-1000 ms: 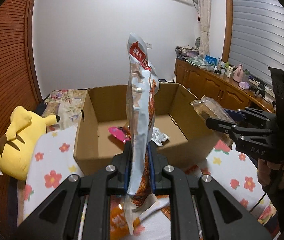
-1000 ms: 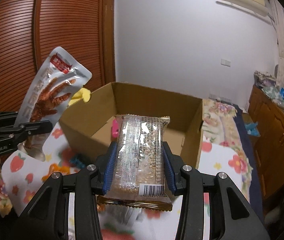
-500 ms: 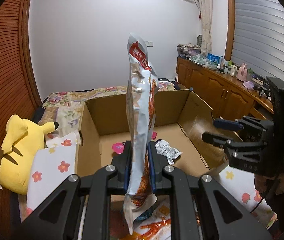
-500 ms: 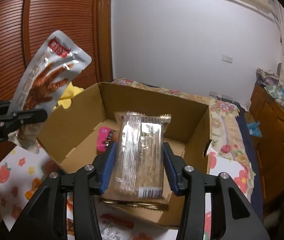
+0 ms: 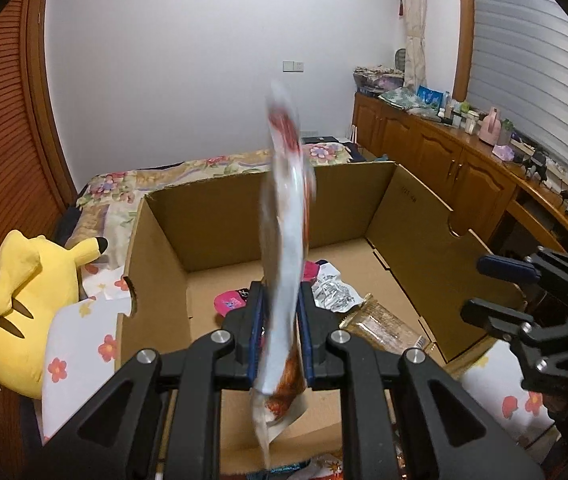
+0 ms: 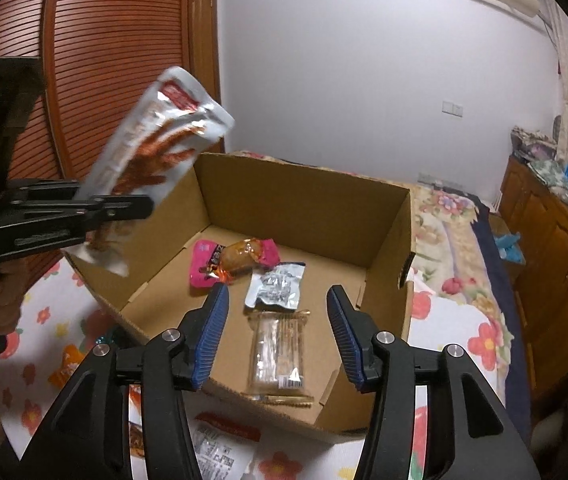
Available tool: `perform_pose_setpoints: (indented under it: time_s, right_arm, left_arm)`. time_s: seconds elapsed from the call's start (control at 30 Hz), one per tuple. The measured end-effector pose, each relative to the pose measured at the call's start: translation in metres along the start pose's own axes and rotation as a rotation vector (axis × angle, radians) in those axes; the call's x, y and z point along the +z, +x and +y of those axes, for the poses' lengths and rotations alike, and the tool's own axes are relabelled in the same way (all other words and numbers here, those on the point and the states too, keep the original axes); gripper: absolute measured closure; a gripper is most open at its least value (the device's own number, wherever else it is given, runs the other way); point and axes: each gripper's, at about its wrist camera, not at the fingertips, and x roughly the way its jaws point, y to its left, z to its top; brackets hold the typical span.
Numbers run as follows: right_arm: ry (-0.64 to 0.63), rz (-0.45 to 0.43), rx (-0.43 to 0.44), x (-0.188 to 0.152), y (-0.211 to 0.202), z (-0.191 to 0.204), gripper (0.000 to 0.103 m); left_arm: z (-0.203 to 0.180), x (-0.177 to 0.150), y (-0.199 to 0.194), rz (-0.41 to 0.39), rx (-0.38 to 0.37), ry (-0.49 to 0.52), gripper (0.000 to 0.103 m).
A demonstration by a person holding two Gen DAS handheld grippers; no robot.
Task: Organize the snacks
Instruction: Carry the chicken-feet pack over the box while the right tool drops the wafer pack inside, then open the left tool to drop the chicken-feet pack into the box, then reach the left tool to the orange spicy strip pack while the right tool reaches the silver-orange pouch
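Dropped from the right gripper (image 6: 278,336), whose jaws are opening on nothing, the clear cracker pack (image 6: 278,354) now lies in the cardboard box (image 6: 303,196) by a pink pouch (image 6: 208,264) and a foil sachet (image 6: 278,286). Over the box, the left gripper (image 5: 280,336) pinches a glossy white pouch (image 5: 285,240), its jaws starting to part. More packets (image 6: 216,446) wait on the floral sheet (image 6: 479,340).

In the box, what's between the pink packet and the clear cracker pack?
The silver foil packet lies between pink packet and clear cracker pack, seen in the right wrist view.
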Motion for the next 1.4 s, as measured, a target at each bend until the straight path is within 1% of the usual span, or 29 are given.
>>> perform_pose_setpoints:
  time_s: [0.17, 0.3, 0.47, 0.6, 0.8, 0.93, 1.03, 1.07, 1.1, 1.13, 1.27, 1.4]
  right_arm:
    - [-0.005, 0.004, 0.000, -0.005, -0.004, 0.001, 0.050]
    - [-0.005, 0.005, -0.001, -0.006, -0.009, 0.006, 0.050]
    - [0.007, -0.004, -0.004, -0.011, -0.028, 0.012, 0.050]
    - [0.013, -0.015, -0.015, -0.017, -0.051, 0.018, 0.049]
    - [0.043, -0.023, -0.018, -0.042, -0.085, 0.038, 0.045]
    - [0.059, -0.008, -0.019, -0.068, -0.096, 0.057, 0.041]
    - [0.063, 0.008, -0.023, -0.084, -0.099, 0.070, 0.033]
    - [0.062, 0.012, -0.028, -0.088, -0.099, 0.073, 0.030]
    - [0.057, 0.017, -0.035, -0.093, -0.098, 0.077, 0.028]
    - [0.053, 0.024, -0.039, -0.099, -0.098, 0.082, 0.028]
    - [0.062, 0.051, -0.019, -0.119, -0.094, 0.095, 0.027]
    - [0.068, 0.083, -0.001, -0.138, -0.087, 0.107, 0.026]
  left_arm:
    - [0.001, -0.001, 0.003, 0.004, -0.001, -0.003, 0.088]
    - [0.002, -0.005, -0.006, 0.001, -0.006, -0.007, 0.088]
    - [-0.003, -0.016, -0.033, -0.028, -0.017, 0.010, 0.087]
    - [-0.008, -0.033, -0.059, -0.047, -0.021, 0.026, 0.085]
    - [-0.011, -0.070, -0.090, -0.054, -0.022, 0.042, 0.083]
    - [-0.011, -0.095, -0.098, -0.038, -0.017, 0.051, 0.083]
    - [-0.009, -0.111, -0.100, -0.021, -0.013, 0.051, 0.082]
    - [-0.009, -0.116, -0.100, -0.015, -0.016, 0.051, 0.079]
    - [-0.010, -0.122, -0.100, -0.004, -0.023, 0.056, 0.078]
    - [-0.011, -0.126, -0.100, 0.005, -0.030, 0.062, 0.074]
    - [-0.016, -0.143, -0.097, 0.025, -0.041, 0.077, 0.067]
    - [-0.017, -0.157, -0.094, 0.044, -0.047, 0.083, 0.066]
